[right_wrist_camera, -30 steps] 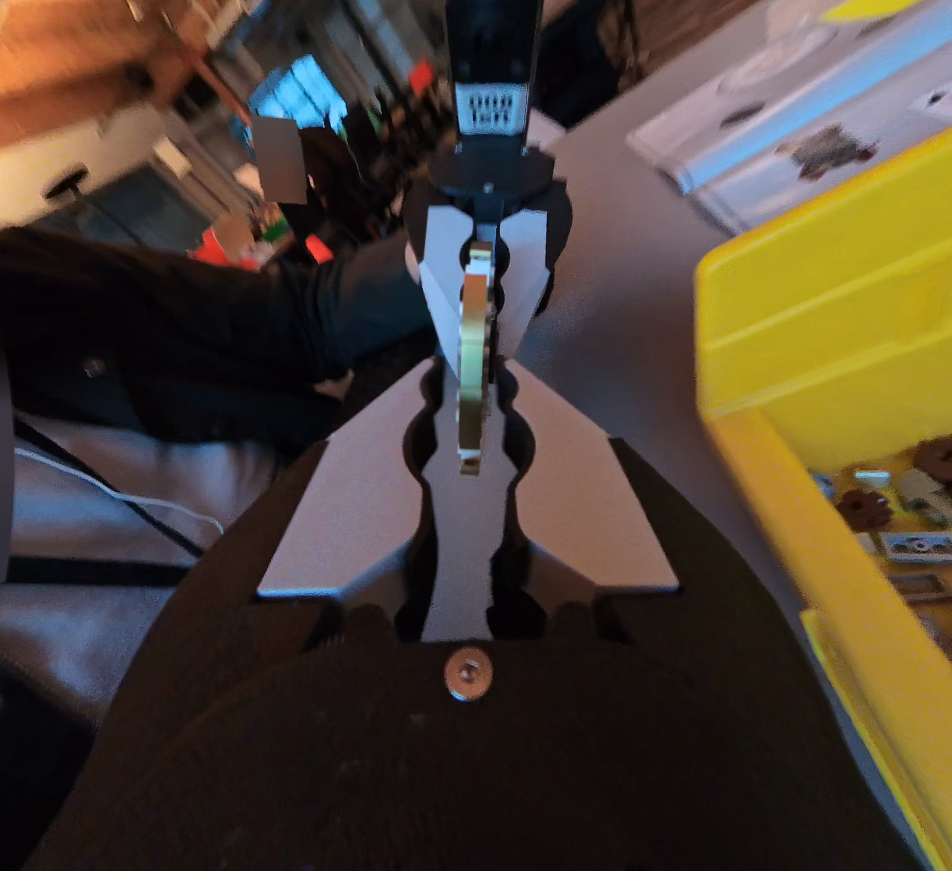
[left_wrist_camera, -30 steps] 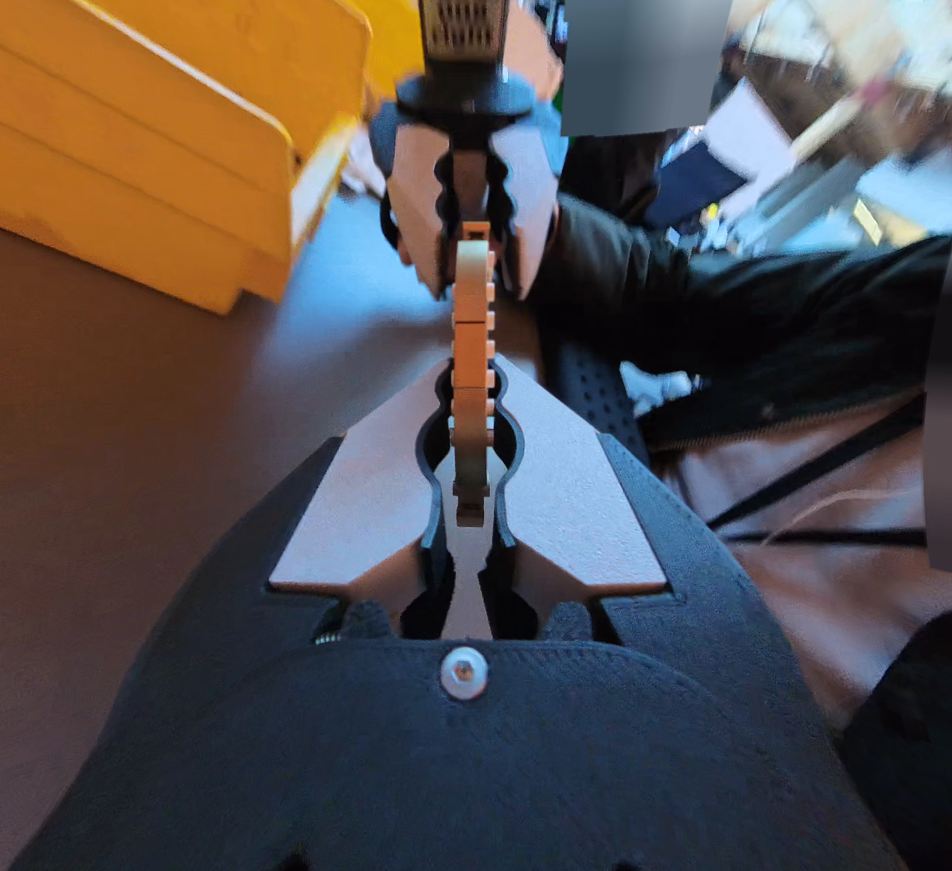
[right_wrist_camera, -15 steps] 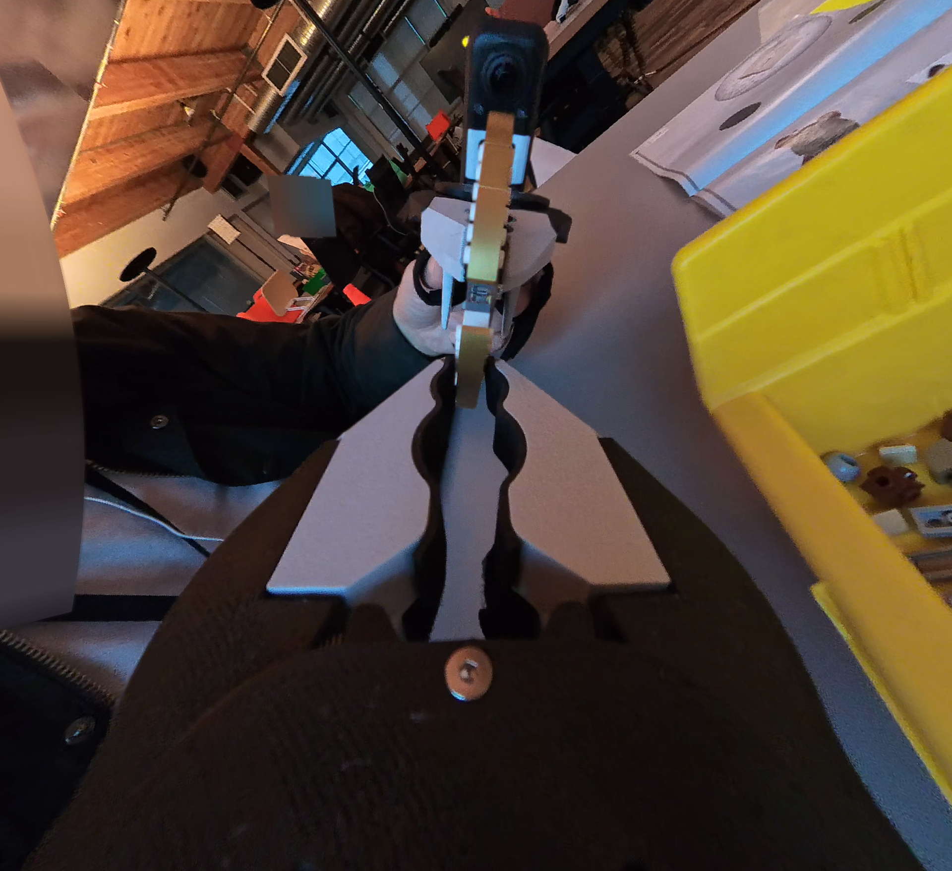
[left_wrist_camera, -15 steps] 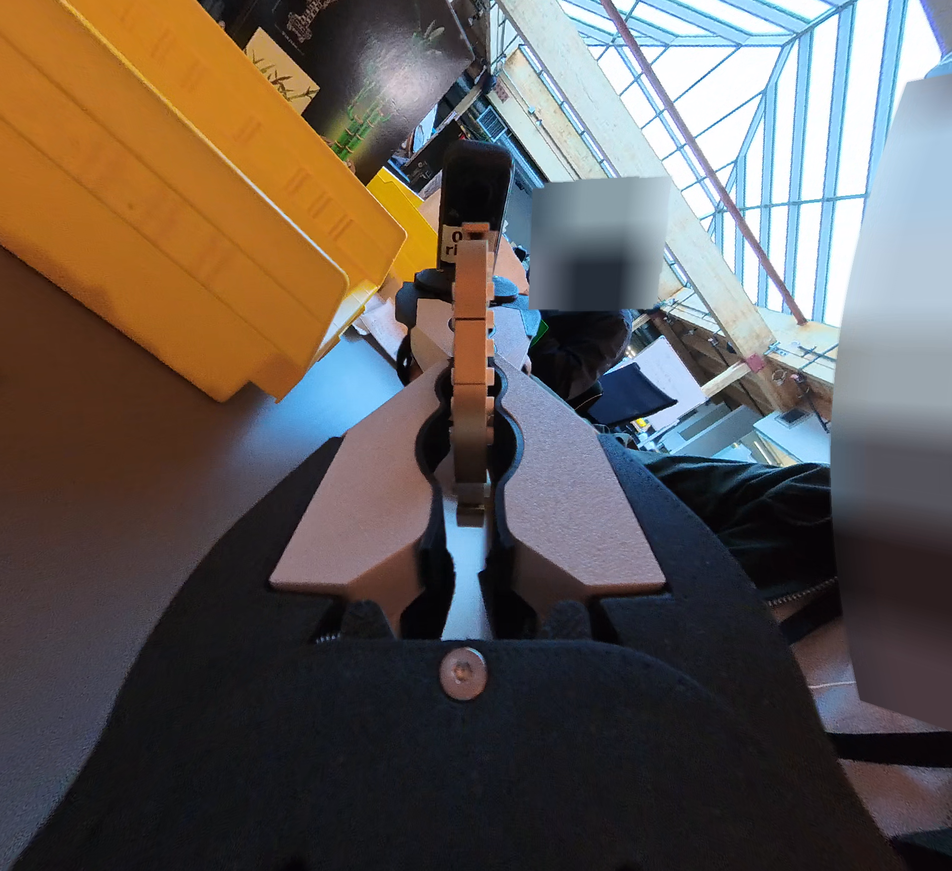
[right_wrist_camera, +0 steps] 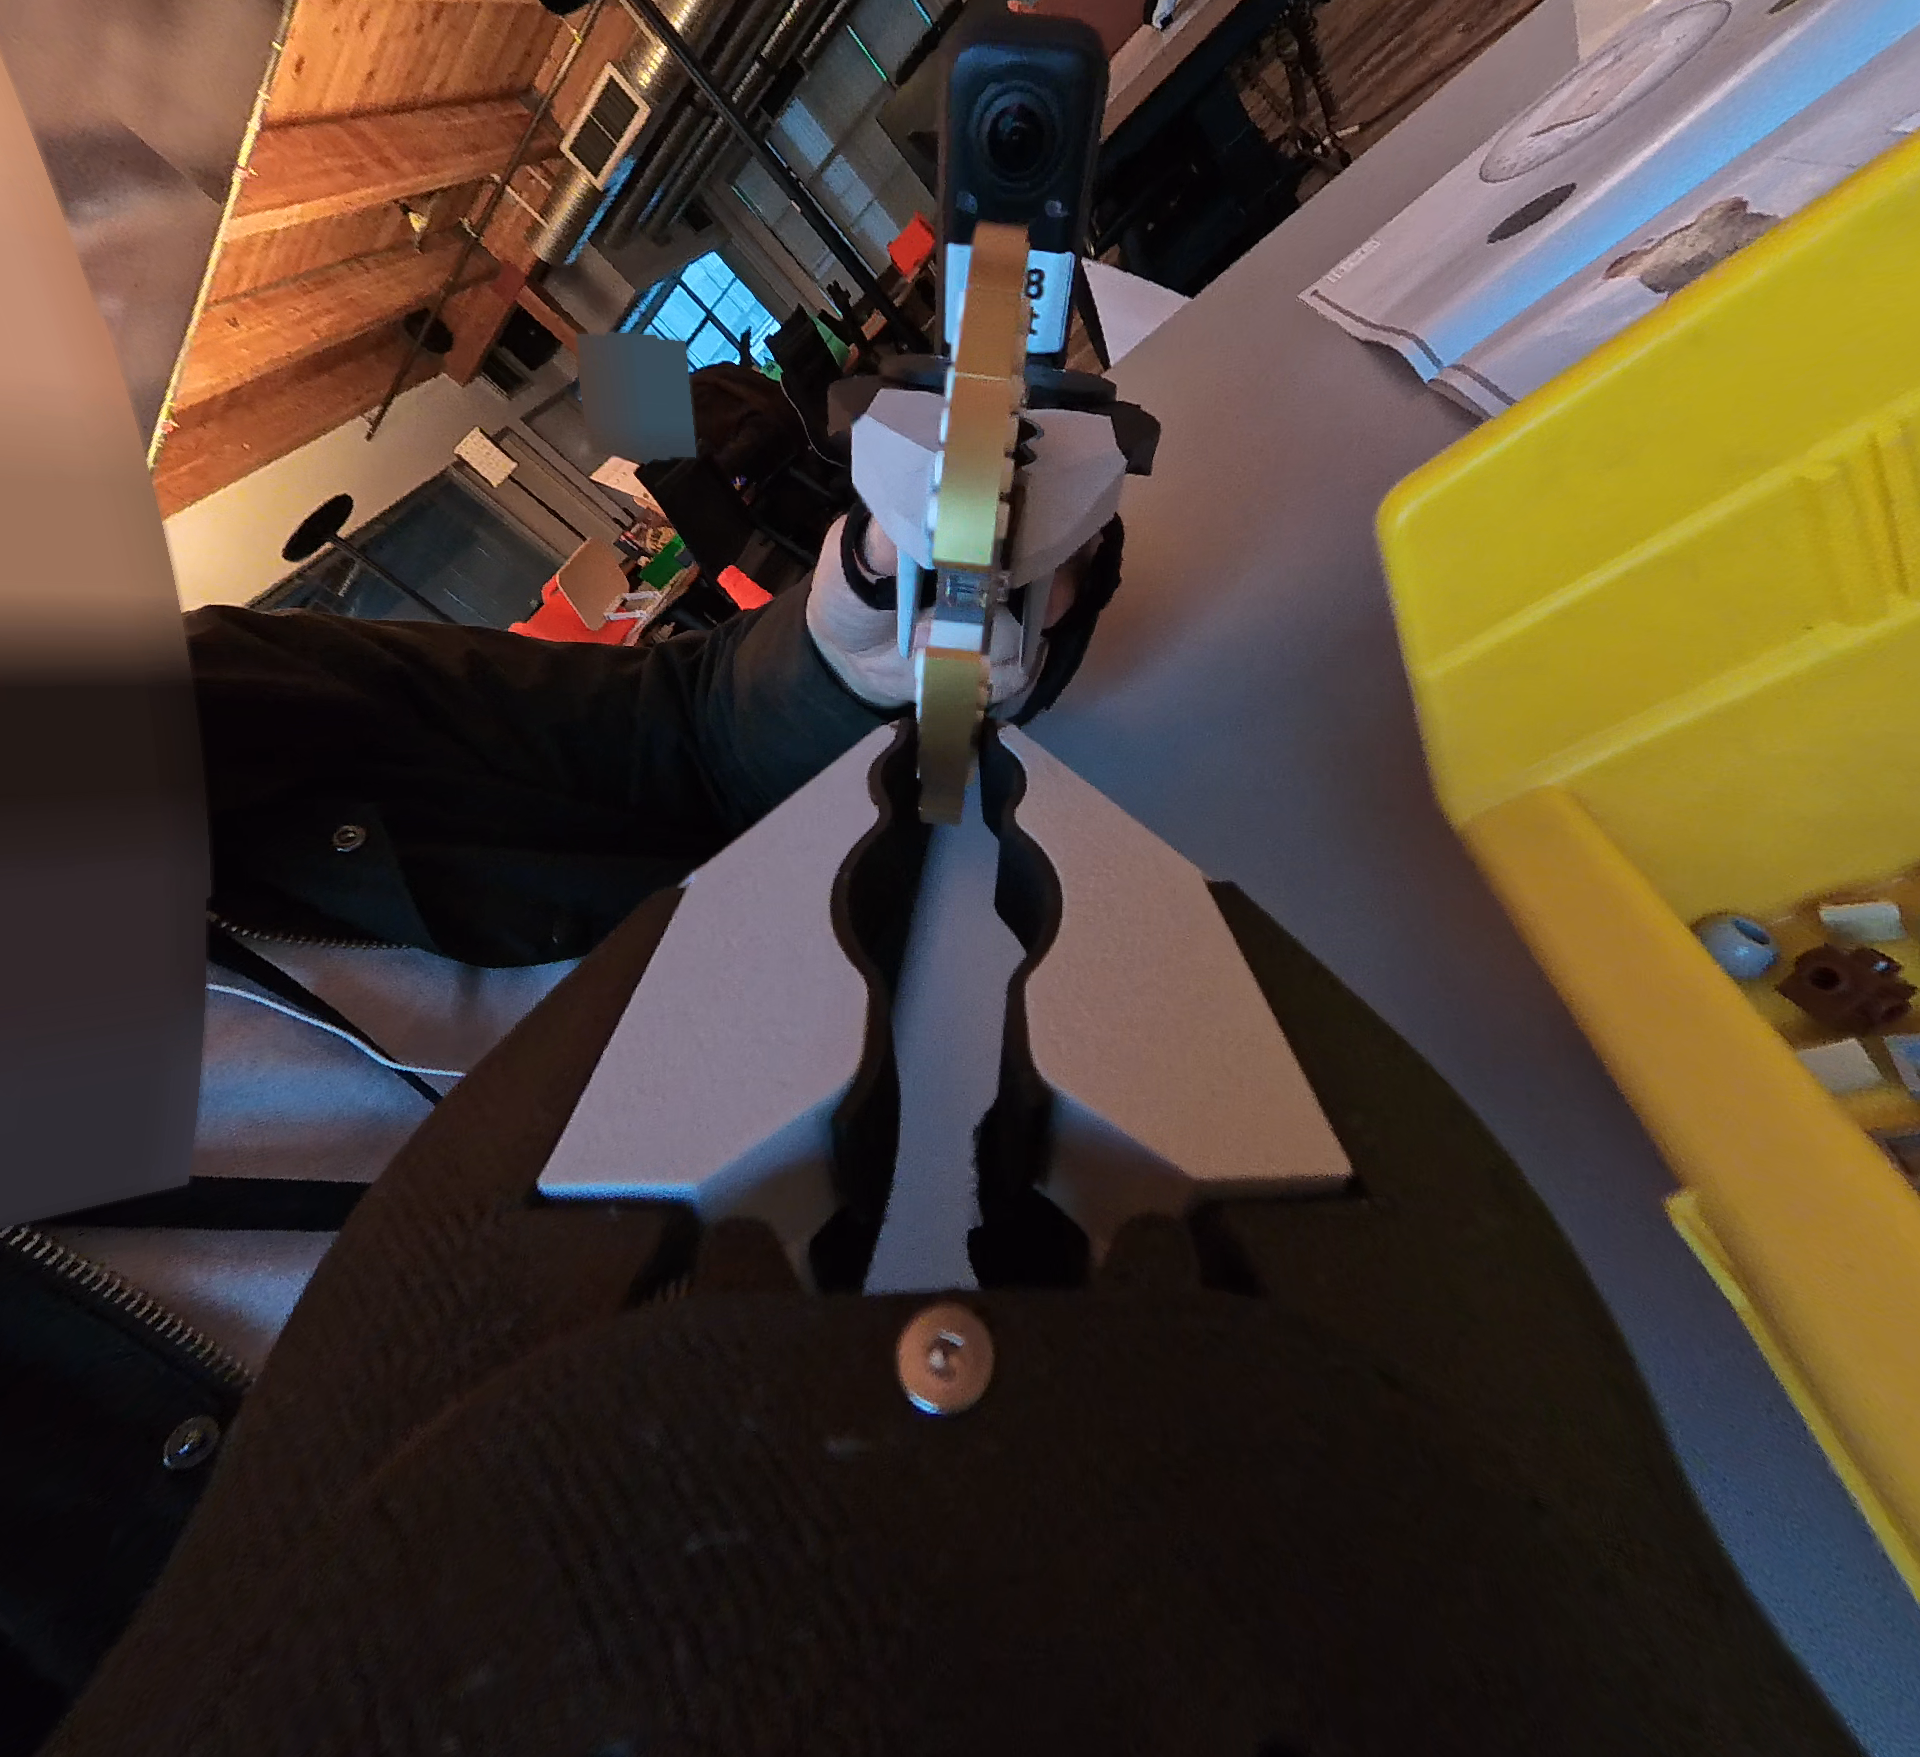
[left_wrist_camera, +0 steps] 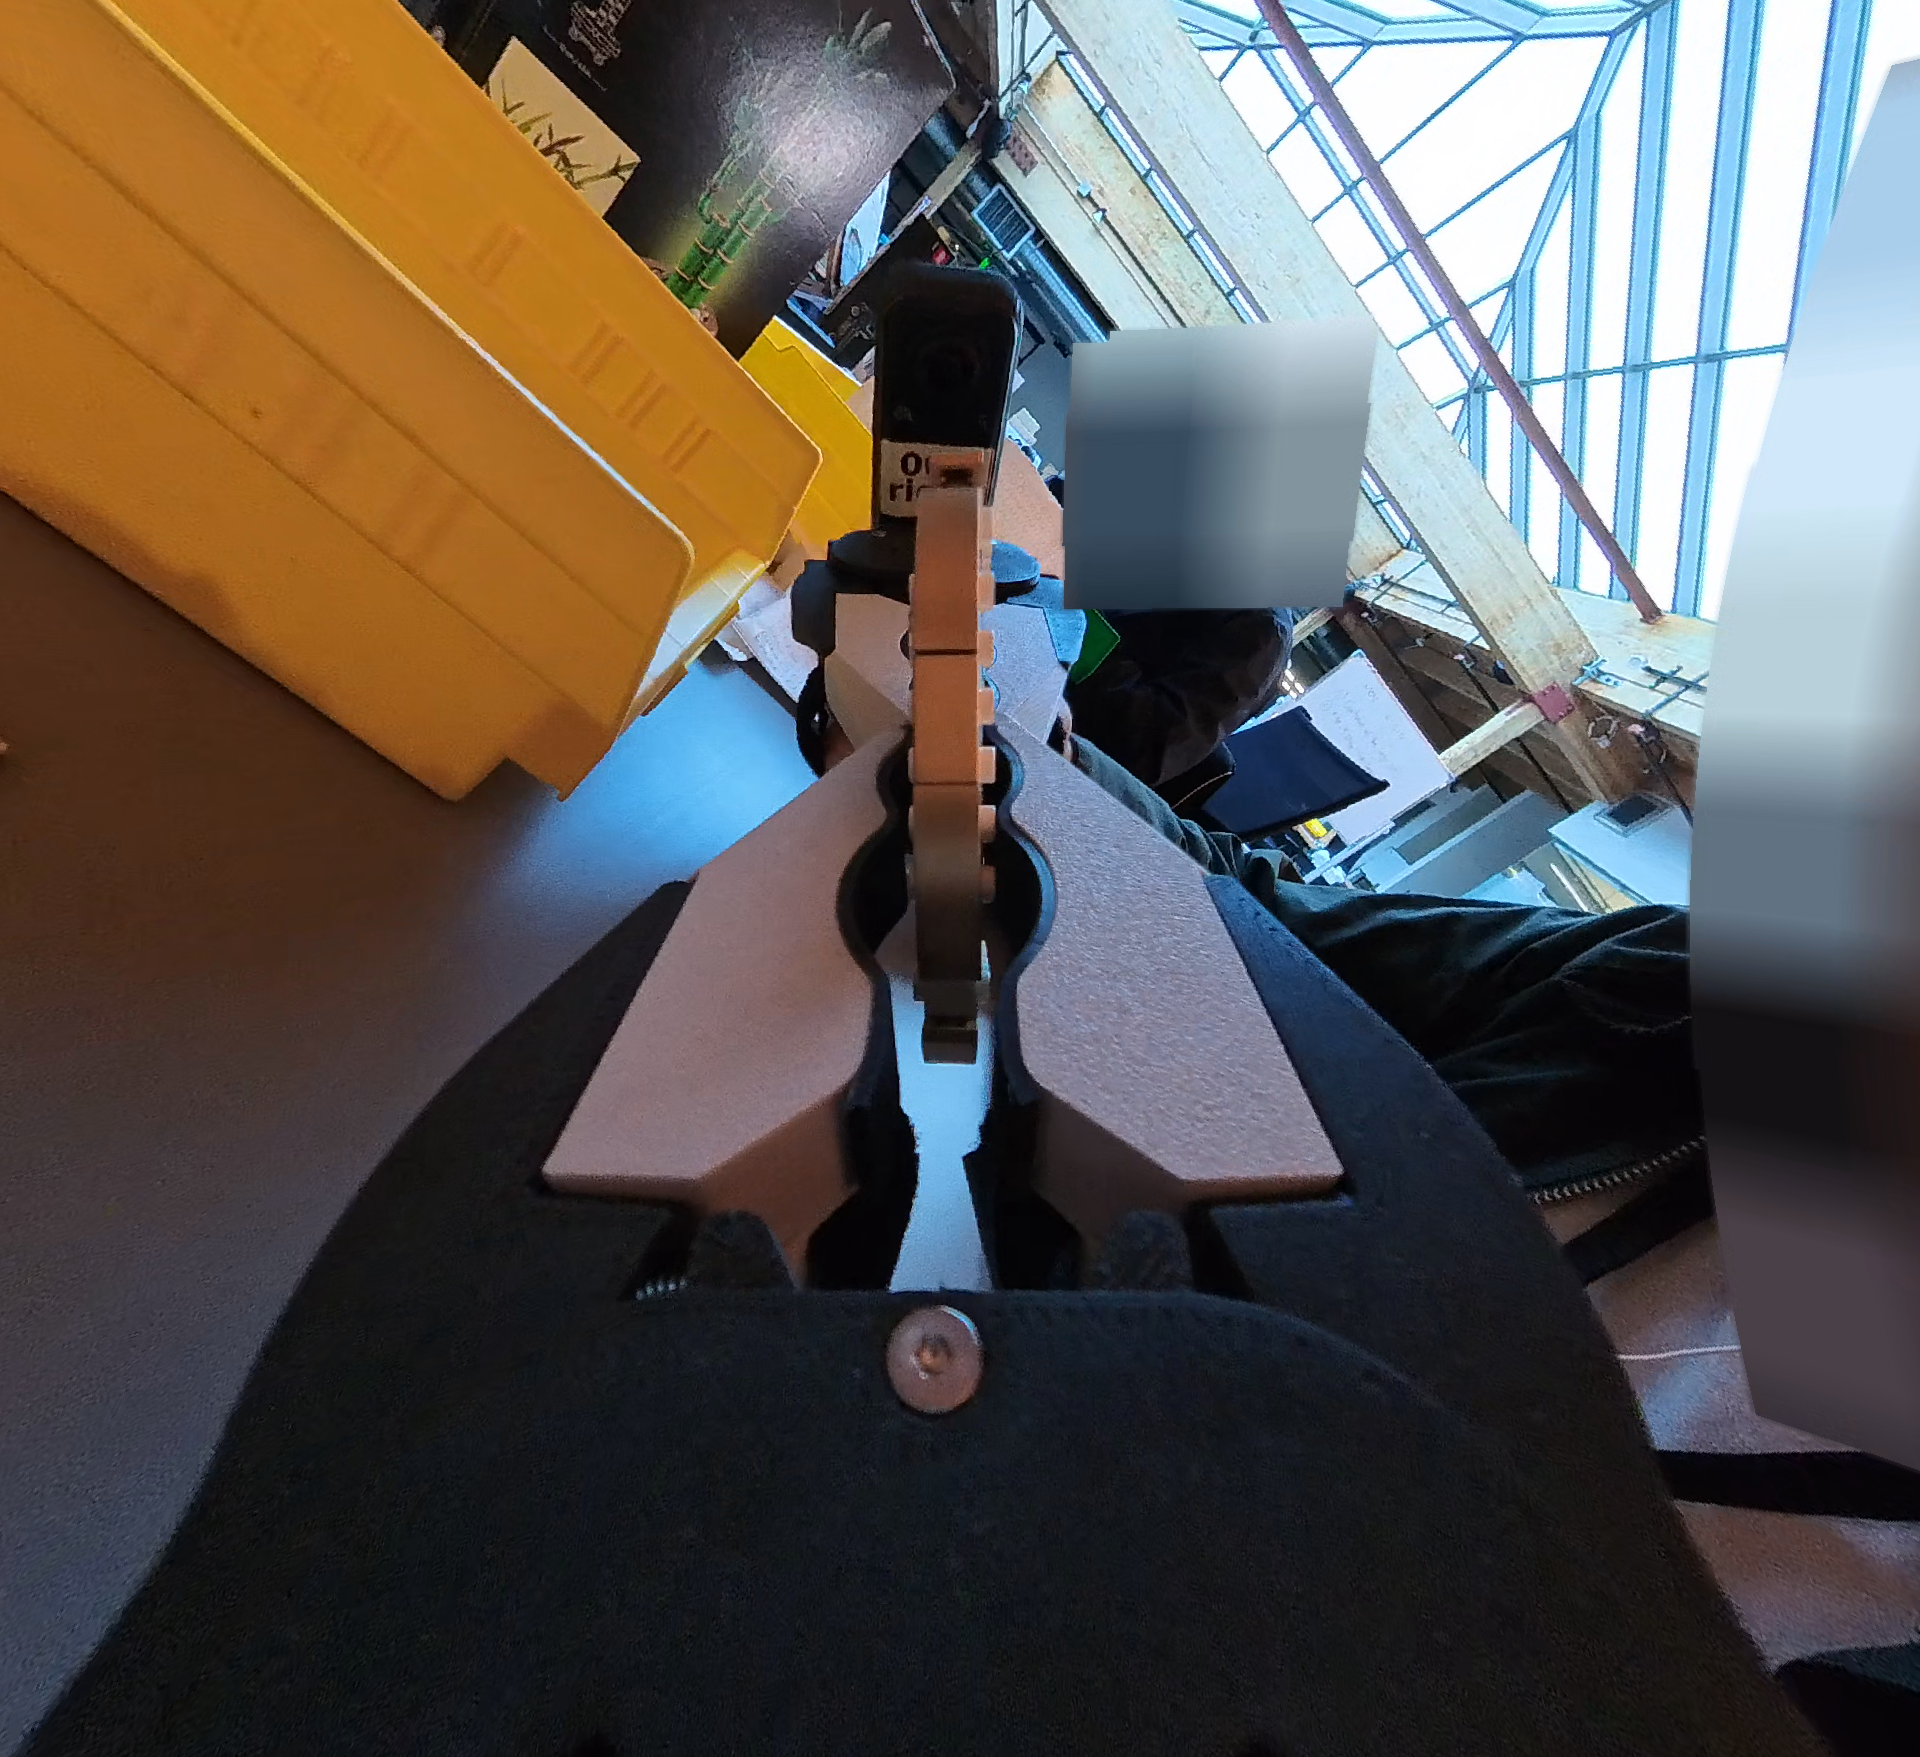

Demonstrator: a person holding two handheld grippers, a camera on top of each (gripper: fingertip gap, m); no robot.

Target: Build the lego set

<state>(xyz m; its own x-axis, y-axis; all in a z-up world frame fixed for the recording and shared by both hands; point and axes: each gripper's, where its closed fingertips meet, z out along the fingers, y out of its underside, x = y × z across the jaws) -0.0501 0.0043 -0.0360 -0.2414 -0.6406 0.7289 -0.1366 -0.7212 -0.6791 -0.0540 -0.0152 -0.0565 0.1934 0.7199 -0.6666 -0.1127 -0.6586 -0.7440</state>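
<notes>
Grey surface (right_wrist_camera: 1299, 772), yellow bin (right_wrist_camera: 1662, 564) of loose pieces to the right, left tongs (left_wrist_camera: 948, 772) and right tongs (right_wrist_camera: 945, 751) facing, both clamped on one tan lego strip (left_wrist_camera: 948, 699) held edge-on between them above the surface

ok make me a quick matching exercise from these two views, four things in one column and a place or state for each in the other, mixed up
Things
1. left gripper
2. tan lego strip
3. brown lego piece
4. instruction booklet

Places or states
A. lies inside the yellow bin
B. lies flat on the grey table, beyond the bin
C. shut on the strip's near part
D. held edge-on between both grippers

Pairs: 1-C, 2-D, 3-A, 4-B
</notes>
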